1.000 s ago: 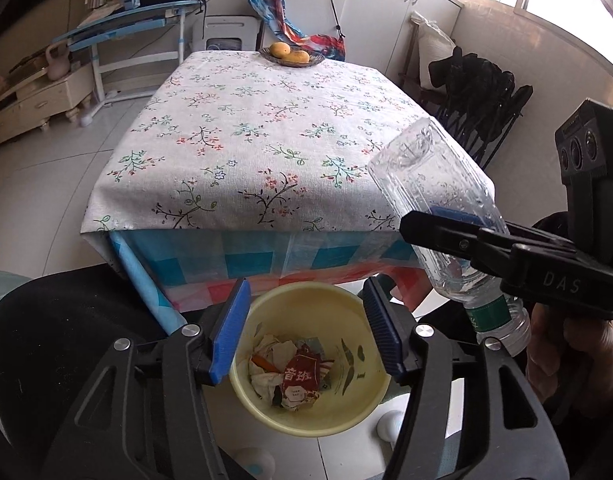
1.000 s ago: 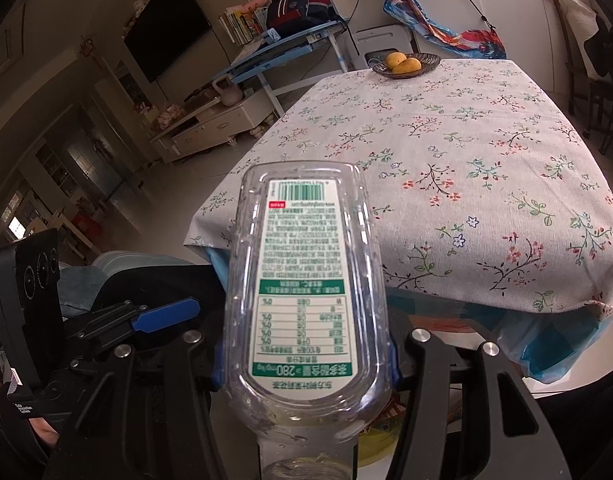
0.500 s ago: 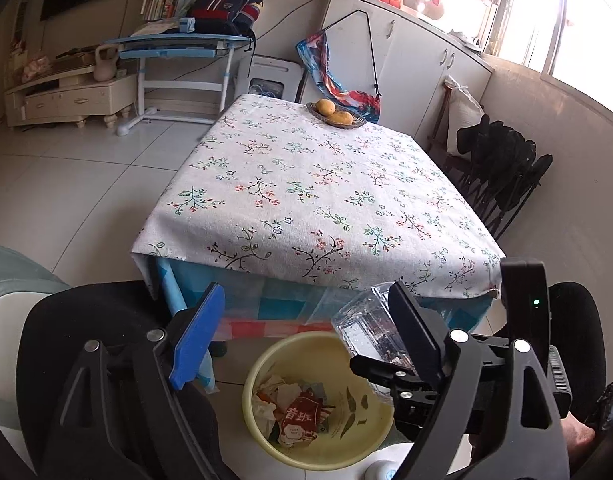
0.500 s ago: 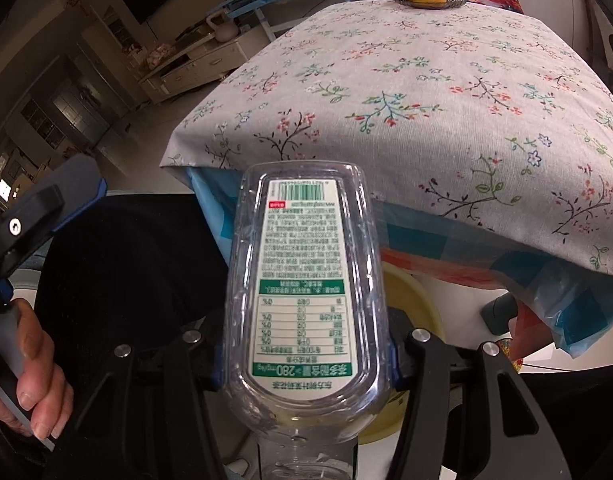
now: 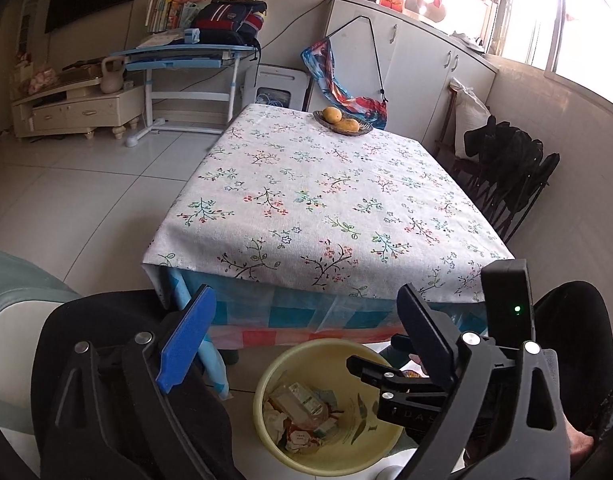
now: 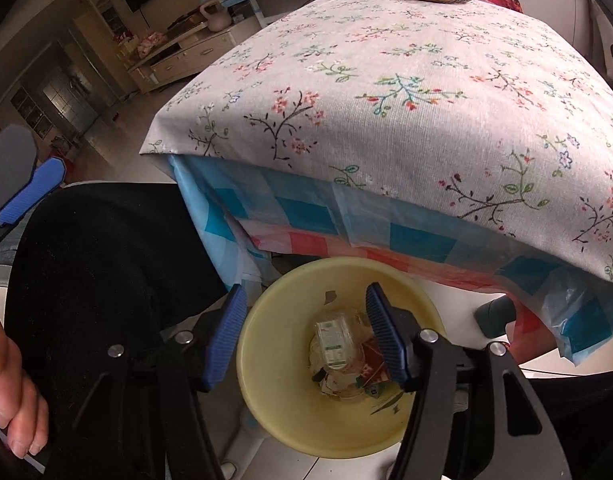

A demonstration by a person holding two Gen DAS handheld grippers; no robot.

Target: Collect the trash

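Both grippers (image 5: pixel 302 340) (image 6: pixel 302 340) opening, empty.

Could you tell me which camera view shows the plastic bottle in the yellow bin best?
The right wrist view: the plastic bottle lies label-up between the opening gripper's fingers, inside the yellow bin. The left wrist view shows it smaller, amid wrappers.

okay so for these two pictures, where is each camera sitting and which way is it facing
Left wrist: on the left gripper, angled down across the floral table; its open, empty jaws are still widening. The right gripper shows at lower right, dark-clothed legs below.
Right wrist: on the right gripper, aimed steeply down into the yellow bin; its jaws are opening with nothing between them, the plastic bottle lying in the bin below. The person's left hand shows at the left edge.
Shared: bin, table, fruit dish.
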